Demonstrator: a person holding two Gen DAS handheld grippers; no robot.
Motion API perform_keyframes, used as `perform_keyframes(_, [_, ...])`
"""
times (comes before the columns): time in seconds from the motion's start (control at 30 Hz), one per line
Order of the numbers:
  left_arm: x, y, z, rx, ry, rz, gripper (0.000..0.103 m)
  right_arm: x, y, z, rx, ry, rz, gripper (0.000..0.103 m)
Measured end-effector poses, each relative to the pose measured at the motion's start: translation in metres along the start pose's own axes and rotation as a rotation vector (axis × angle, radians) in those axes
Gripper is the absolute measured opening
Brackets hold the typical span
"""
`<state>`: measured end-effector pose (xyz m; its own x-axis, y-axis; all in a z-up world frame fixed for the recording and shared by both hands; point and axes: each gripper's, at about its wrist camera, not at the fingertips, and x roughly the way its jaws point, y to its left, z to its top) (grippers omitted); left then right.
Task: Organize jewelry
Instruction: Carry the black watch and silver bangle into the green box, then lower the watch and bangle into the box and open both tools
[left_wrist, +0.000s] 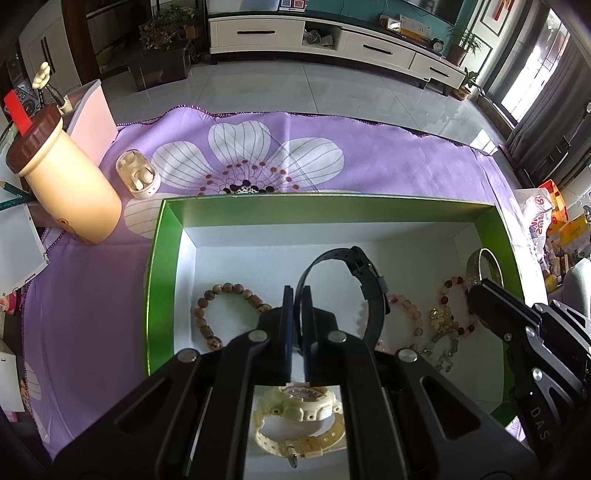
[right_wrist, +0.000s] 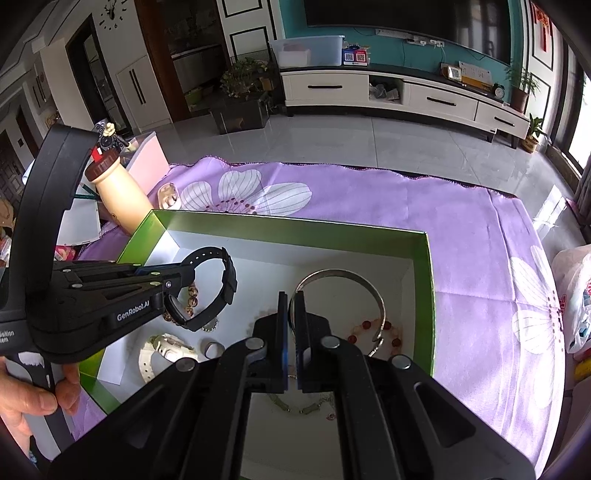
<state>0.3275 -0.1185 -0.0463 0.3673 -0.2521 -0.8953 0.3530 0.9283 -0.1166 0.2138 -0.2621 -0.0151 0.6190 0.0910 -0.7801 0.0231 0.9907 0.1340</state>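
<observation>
A green box (left_wrist: 168, 236) (right_wrist: 428, 280) with a white floor lies on the purple cloth. My left gripper (left_wrist: 298, 295) (right_wrist: 184, 271) is shut on the strap of a black watch (left_wrist: 364, 280) (right_wrist: 221, 284), held above the box floor. My right gripper (right_wrist: 291, 301) (left_wrist: 476, 295) is shut on the rim of a silver bangle (right_wrist: 365, 288) (left_wrist: 487, 264) at the box's right side. Inside lie a brown bead bracelet (left_wrist: 221, 314), a cream watch (left_wrist: 299, 417) (right_wrist: 162, 352), pink and red bead bracelets (left_wrist: 458, 306) (right_wrist: 376, 330), a small ring (right_wrist: 213, 349) and a pale green chain (right_wrist: 291, 406).
A cream bottle with a brown cap (left_wrist: 62, 188) (right_wrist: 122, 195) and an open earbud case (left_wrist: 138, 175) (right_wrist: 168, 195) stand on the cloth left of the box. A pink box (left_wrist: 92, 118) sits behind them. A person's hand (right_wrist: 33, 398) holds the left gripper's handle. Bags (left_wrist: 543, 214) lie at the right.
</observation>
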Motion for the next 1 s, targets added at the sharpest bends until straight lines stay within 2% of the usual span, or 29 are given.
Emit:
perform_keyframes(0.5, [0.01,-0.005,-0.001,0.024,0.009,0.042,0.009,0.019,0.004,-0.003,0.001,0.045,-0.007,0.003])
perform_keyframes(1.0, [0.009,-0.007,-0.002,0.028,0.007,0.039,0.009,0.021,0.001,-0.006,0.007,0.054,-0.026,0.006])
